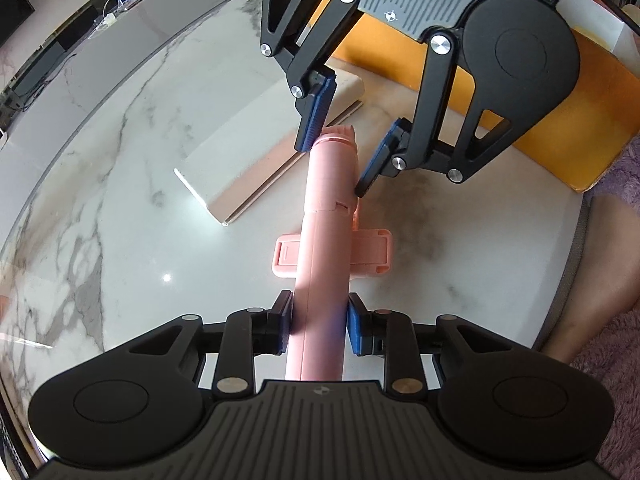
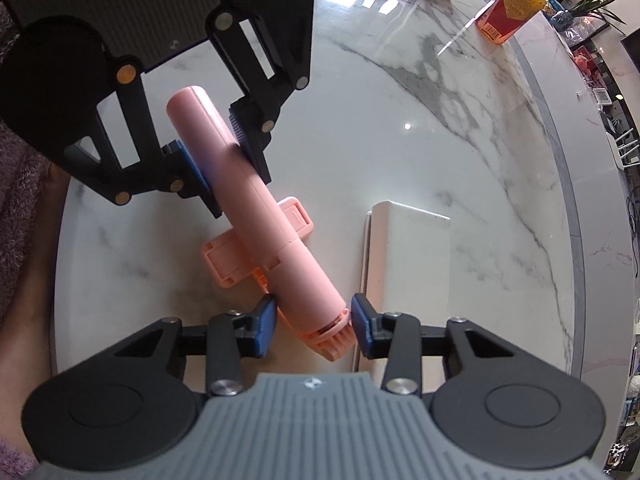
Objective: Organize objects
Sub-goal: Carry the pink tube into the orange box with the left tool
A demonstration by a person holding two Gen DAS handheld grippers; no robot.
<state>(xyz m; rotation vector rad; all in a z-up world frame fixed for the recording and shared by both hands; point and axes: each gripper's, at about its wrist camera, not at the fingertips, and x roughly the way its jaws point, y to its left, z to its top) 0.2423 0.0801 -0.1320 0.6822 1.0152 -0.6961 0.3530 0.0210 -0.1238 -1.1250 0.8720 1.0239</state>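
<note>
- pink selfie stick [image 1: 320, 280] is held off the marble tabletop [image 1: 120, 200], roughly level, bridging the two claws; its phone clamp [image 1: 334, 254] is folded out crosswise near mid-length
- left claw [image 1: 319, 326] is clamped on the plain handle section, both blue pads pressed flat against the tube; the grip looks square and secure
- right claw [image 2: 313, 326] is parted around the ribbed hinge end [image 2: 330, 334]; a gap is visible at each pad in the right wrist view, so it is judged not yet gripping
- handling, judged: light hollow plastic, stiff along its length; the smooth round tube is likely to roll or slip under a light pinch
- the seam [image 1: 328, 210] suggests a telescoping or separable section; pull or twist there could shift it
- best hold: the straight tube sections, pads across the diameter; the clamp arms and the ribbed hinge look thinner and more breakable, so hard squeeze there is to be avoided
- a white box [image 2: 408, 264] lies on the tabletop just beyond the stick; an orange box [image 1: 560, 120] sits at the tabletop edge; a bottle [image 2: 516, 8] stands well apart
</note>
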